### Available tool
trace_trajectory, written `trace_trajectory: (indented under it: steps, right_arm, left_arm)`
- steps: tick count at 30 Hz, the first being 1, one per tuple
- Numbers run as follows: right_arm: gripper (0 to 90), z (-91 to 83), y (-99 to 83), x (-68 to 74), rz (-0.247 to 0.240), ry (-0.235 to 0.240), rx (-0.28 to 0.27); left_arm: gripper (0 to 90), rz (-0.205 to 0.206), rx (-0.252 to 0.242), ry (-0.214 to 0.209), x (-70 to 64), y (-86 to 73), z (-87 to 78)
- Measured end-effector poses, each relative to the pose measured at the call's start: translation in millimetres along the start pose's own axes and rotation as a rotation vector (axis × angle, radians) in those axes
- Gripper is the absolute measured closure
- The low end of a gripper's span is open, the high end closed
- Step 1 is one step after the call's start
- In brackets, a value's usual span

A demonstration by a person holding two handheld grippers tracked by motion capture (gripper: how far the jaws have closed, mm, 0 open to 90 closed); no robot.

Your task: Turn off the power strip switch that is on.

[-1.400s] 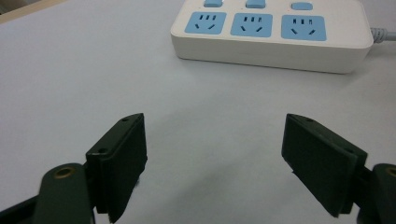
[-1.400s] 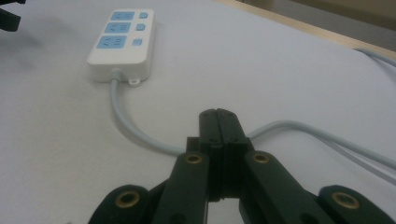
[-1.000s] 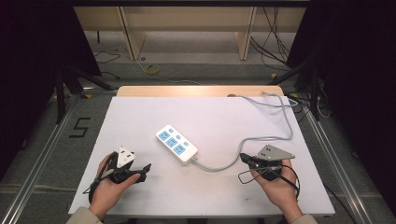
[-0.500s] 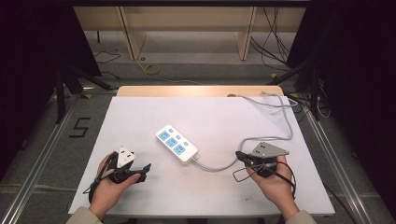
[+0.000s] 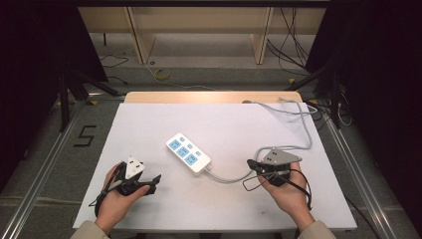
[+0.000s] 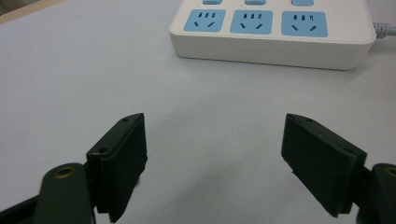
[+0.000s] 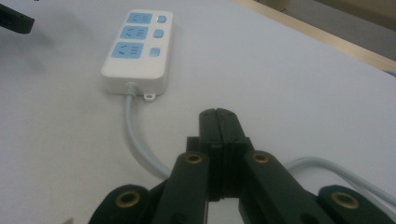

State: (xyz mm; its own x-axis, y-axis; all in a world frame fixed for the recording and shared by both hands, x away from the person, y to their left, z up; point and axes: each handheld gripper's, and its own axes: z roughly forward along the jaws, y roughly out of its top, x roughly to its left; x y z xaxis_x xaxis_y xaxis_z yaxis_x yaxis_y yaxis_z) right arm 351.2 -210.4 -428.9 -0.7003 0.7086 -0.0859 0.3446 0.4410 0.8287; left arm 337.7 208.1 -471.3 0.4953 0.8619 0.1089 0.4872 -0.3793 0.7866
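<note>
Power strip: the white power strip lies slantwise at the middle of my table, between my two hands and apart from both.
Left gripper: my left gripper rests low on the table at the near left, pointed toward the strip.
Left fingers: spread wide with nothing between them; in the left gripper view each dark pad stands clear of bare table.
Right gripper: my right gripper sits at the near right, its tip aimed at the strip's cord end.
Right fingers: pressed together, pad against pad, holding nothing.
Cord: the grey cord leaves the strip's near end, bends past my right gripper, then loops off the table's far right corner.
High view alone: both of my hands, the full run of the cord, and the floor with a "5" marked at the left.
Left gripper view alone: three blue sockets seen close along the strip's long side.
Right gripper view alone: a small button beside each socket, a mounting tab next to where the cord enters, and the cord passing just left of my closed fingers.
</note>
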Motion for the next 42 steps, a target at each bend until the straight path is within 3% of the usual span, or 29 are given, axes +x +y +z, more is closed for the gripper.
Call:
trace_trajectory:
  steps: [42]
  right_arm:
    - [90.0, 20.3, 23.6, 7.4, -0.006, 0.035, 0.055]
  left_arm:
    - [22.3, 0.013, 0.009, -0.004, -2.5, 0.8, 2.6]
